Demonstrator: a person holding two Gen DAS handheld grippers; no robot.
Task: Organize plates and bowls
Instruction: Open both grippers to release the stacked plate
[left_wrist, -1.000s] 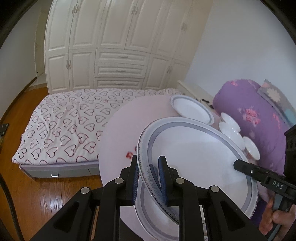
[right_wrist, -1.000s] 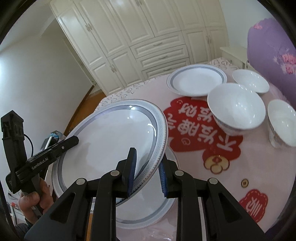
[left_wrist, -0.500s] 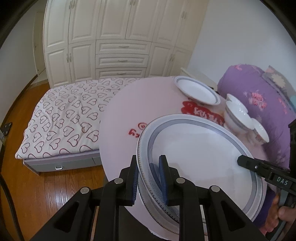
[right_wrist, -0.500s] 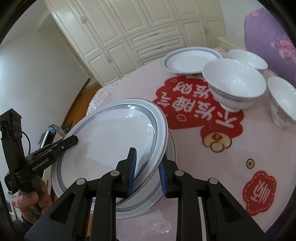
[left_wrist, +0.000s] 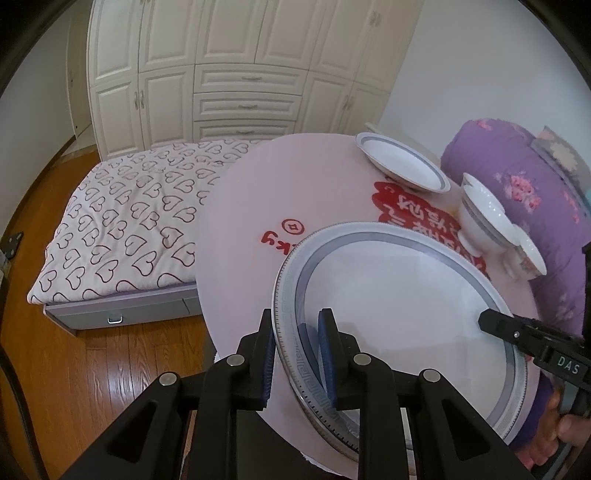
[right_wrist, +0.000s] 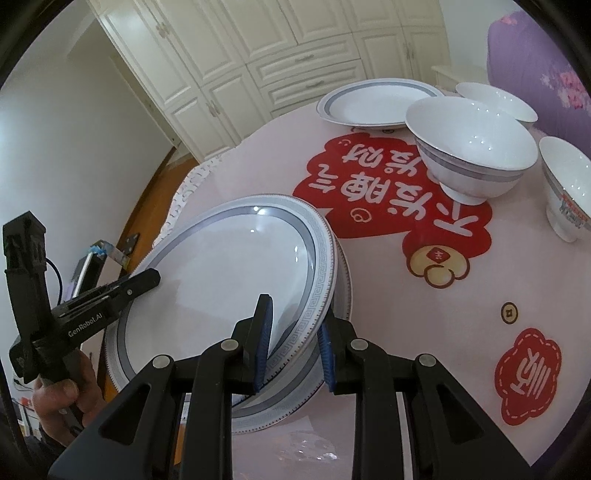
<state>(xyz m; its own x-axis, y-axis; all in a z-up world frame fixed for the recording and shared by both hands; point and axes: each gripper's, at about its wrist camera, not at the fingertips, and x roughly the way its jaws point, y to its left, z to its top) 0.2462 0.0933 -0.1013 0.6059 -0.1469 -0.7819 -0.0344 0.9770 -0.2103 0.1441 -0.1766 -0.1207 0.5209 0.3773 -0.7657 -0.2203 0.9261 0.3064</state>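
My left tongs (left_wrist: 297, 354) pinch the near rim of the big plate (left_wrist: 399, 310), and my right tongs (right_wrist: 295, 343) pinch its opposite rim, so I hold it tilted between both, low in each frame. In the right wrist view a second plate (right_wrist: 295, 398) lies flat on the pink surface (right_wrist: 424, 317) just under the held one, its edge showing at the lower centre. A third plate (right_wrist: 373, 105) sits at the upper centre of that frame, well apart. Three bowls stand to the right: a large bowl (right_wrist: 472, 147), a shallow bowl (right_wrist: 495, 99) behind it, and a small bowl (right_wrist: 567, 184) at the right edge.
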